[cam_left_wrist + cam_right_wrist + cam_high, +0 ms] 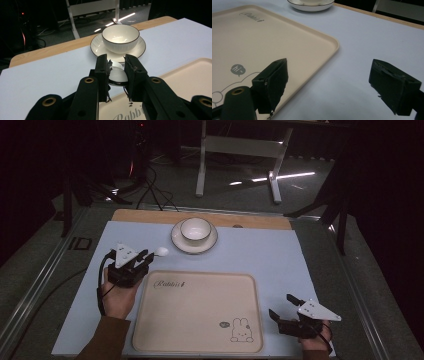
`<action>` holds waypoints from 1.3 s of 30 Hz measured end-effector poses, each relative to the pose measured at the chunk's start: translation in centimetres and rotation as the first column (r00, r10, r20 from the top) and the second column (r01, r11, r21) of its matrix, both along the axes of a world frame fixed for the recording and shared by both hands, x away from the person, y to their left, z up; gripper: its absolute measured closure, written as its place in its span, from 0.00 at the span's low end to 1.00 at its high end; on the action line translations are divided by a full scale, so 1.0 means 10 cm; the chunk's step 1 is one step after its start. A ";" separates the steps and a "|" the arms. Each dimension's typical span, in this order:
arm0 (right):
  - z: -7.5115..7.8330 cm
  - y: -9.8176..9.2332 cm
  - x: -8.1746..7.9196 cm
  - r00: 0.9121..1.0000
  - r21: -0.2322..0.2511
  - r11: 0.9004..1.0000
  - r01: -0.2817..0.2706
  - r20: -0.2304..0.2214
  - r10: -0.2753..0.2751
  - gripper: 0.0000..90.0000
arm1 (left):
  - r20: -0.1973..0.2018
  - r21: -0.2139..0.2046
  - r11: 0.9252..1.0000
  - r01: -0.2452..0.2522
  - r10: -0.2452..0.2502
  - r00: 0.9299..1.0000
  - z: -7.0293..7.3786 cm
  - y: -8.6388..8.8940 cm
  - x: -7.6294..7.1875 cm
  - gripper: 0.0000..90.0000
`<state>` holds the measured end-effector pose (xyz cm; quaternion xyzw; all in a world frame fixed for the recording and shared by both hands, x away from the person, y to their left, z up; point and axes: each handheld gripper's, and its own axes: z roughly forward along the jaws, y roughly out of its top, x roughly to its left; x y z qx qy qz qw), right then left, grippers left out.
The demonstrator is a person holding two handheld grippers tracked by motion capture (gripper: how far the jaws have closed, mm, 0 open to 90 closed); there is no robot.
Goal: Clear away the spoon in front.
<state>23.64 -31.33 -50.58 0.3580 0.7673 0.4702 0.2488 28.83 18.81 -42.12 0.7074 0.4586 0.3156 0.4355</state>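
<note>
My left gripper (146, 256) sits left of the beige tray's (197, 305) far left corner, held by a hand. Its jaws are shut on a small white rounded piece with a dark rim, seemingly a ceramic spoon (117, 75), whose white end (161, 251) pokes out past the fingertips. In the left gripper view the gripper (117, 60) points at a white bowl (120, 37) standing on a saucer (96, 47) just beyond it. My right gripper (281, 305) rests low at the tray's right side, jaws wide apart and empty (329, 85).
The bowl (195, 230) and saucer (176, 239) stand at the back middle of a pale blue mat (260, 255). A wooden table edge (250, 220) runs behind it. The tray (262, 40) bears a rabbit drawing (241, 330). A white desk frame (240, 150) stands on the floor beyond.
</note>
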 end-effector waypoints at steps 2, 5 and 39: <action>0.00 0.00 0.00 1.000 0.000 1.000 0.001 0.000 -0.001 0.17 | -0.002 -0.002 1.000 -0.004 0.004 1.000 -0.02 0.01 -0.02 0.82; 0.00 0.00 0.00 1.000 0.003 1.000 0.001 0.002 -0.001 0.17 | -0.007 0.000 1.000 -0.013 0.013 1.000 -0.07 0.04 -0.05 0.82; 0.01 0.00 0.00 1.000 0.006 1.000 0.002 0.019 -0.002 0.17 | -0.080 -0.015 0.998 -0.066 0.064 0.995 -0.52 0.24 -0.29 0.82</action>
